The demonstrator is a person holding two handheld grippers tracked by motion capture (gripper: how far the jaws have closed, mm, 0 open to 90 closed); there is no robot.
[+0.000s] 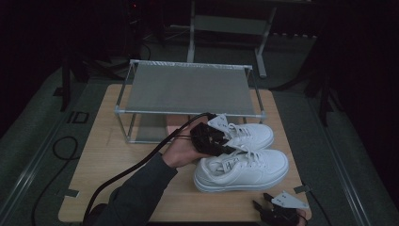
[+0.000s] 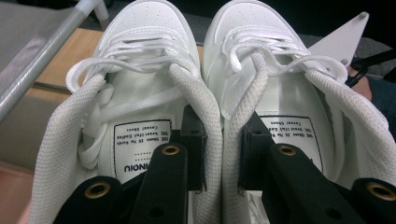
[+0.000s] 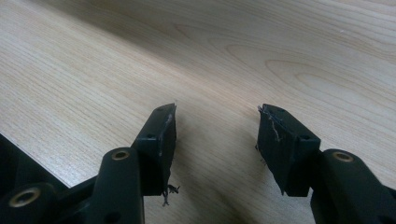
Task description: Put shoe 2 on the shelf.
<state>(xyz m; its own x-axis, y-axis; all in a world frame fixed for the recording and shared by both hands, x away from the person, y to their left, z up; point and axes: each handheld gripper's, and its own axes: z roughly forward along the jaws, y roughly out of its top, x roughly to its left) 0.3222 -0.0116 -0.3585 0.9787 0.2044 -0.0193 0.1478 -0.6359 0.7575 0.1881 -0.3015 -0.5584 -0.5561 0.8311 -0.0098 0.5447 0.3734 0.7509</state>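
Centrally, left claw [image 2: 222, 140] pinching both shoes' [image 1: 242, 169] inner collars, rack [image 1: 188, 89] just behind.

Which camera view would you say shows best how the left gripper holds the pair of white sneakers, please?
The left gripper view: one jaw sits inside each white sneaker, pinching the two inner collars together. The high view shows the left gripper at the sneakers' heels, but the grip itself is hidden. The right gripper view shows bare table.

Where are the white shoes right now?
In the high view, the white sneakers sit side by side right of the table's middle, before the metal rack, pinched together by the left gripper.
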